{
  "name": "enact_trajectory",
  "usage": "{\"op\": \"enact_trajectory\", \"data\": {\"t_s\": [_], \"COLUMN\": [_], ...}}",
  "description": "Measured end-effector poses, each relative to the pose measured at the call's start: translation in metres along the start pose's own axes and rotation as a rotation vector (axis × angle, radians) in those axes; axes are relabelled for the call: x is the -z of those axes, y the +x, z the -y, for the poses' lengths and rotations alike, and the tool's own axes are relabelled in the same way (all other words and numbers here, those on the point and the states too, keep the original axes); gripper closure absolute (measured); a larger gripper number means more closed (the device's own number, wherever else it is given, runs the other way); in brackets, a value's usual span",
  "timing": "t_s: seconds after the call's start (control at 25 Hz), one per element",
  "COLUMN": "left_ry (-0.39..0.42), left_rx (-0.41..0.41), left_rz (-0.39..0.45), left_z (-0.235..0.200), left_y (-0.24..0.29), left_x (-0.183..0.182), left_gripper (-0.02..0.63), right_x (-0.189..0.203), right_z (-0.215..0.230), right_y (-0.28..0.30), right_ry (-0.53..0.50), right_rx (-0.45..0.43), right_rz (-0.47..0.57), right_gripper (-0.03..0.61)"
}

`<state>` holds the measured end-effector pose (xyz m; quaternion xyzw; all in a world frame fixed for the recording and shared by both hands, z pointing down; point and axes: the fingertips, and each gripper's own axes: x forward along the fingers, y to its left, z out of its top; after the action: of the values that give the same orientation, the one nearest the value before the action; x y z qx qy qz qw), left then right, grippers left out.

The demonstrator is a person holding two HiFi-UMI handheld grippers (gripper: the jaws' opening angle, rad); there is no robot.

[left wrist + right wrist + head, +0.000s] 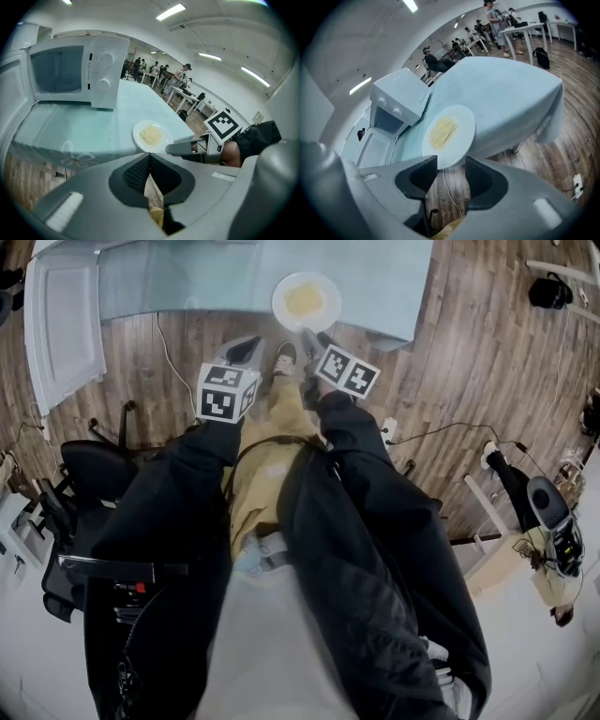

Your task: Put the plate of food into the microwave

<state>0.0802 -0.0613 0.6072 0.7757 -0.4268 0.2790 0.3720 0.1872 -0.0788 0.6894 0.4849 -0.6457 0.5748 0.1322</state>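
Note:
A white plate of yellow noodles sits at the near edge of the light blue table, its rim jutting a little over the edge. The white microwave stands further left on the table with its door swung open. My right gripper is open just short of the plate's near rim, with nothing pressed between its pads. My left gripper is shut and empty, hanging off the table edge to the left of the plate.
A black office chair stands at the left on the wood floor. A cable trails down from the table and a power strip lies at the right. People and tables fill the far room.

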Motion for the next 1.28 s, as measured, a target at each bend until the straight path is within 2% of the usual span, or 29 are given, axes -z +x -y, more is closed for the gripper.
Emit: {"op": "enact_trajectory", "data": {"t_s": [0.28, 0.52, 0.72, 0.88, 1.12, 1.28], "left_ry": [-0.022, -0.047, -0.052, -0.063, -0.106, -0.134], "left_rx": [-0.007, -0.024, -0.023, -0.030, -0.049, -0.080], "left_rz": [-0.005, 0.005, 0.020, 0.029, 0.059, 0.096], "left_z": [-0.012, -0.030, -0.032, -0.040, -0.065, -0.080], "left_y": [-0.007, -0.017, -0.020, -0.029, -0.046, -0.054], "left_x": [0.009, 0.015, 0.016, 0.018, 0.019, 0.013], "left_gripper": [0.611, 0.611, 0.611, 0.611, 0.611, 0.611], "right_x": [-0.005, -0.005, -0.010, -0.009, -0.005, -0.001], "right_z": [-0.001, -0.007, -0.014, -0.017, -0.048, -0.072], "right_y": [0.019, 0.025, 0.016, 0.010, 0.009, 0.012], "right_ry": [0.216, 0.297, 0.375, 0.435, 0.412, 0.386], "right_rx": [-0.107, -0.167, -0.276, -0.313, -0.429, -0.452], "right_rz": [0.034, 0.039, 0.105, 0.146, 0.142, 0.112], "right_gripper": [0.405, 0.477, 0.561, 0.571, 0.571, 0.571]}}
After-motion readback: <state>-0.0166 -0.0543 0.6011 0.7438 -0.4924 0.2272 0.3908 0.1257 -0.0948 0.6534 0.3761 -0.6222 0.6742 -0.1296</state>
